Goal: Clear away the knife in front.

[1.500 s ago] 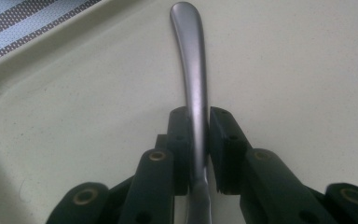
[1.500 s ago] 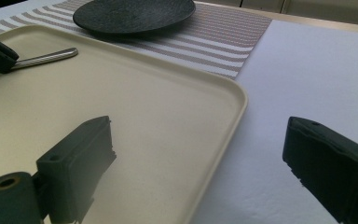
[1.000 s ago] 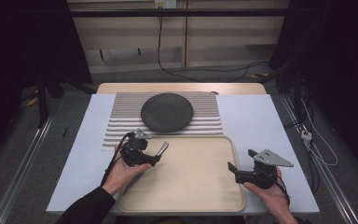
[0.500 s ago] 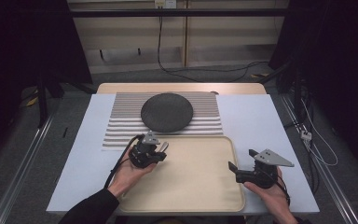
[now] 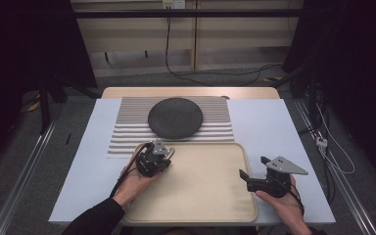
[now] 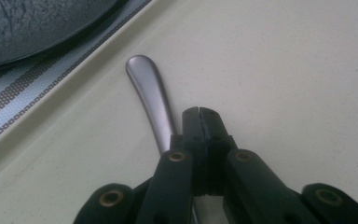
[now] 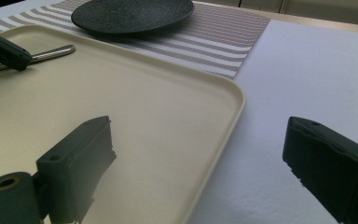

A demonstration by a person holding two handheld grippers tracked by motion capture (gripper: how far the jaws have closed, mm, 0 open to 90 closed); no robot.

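Note:
A silver utensil handle point(image 6: 149, 91) lies on the cream tray point(image 5: 200, 196) near its far left corner. My left gripper point(image 6: 199, 111) hangs over it and its jaws have just been closing. They now meet at the tips with nothing between them, and the handle runs beside and under the left jaw. In the high view the left gripper point(image 5: 168, 153) points towards the black plate point(image 5: 175, 117). My right gripper point(image 7: 196, 154) is open and straddles the tray's right rim, one jaw over the tray and one over the white table. The high view shows my right gripper point(image 5: 245, 175) held low.
The black plate sits on a striped placemat point(image 5: 127, 142) just beyond the tray. White table point(image 5: 274, 127) lies bare to the right. The right gripper view shows the left gripper point(image 7: 4, 51) over the utensil handle point(image 7: 51, 52). Cables cross the floor behind the table.
The left gripper's jaws stood apart one second ago and are now together. The left hand shifted slightly over the tray's far left corner. The right hand kept still.

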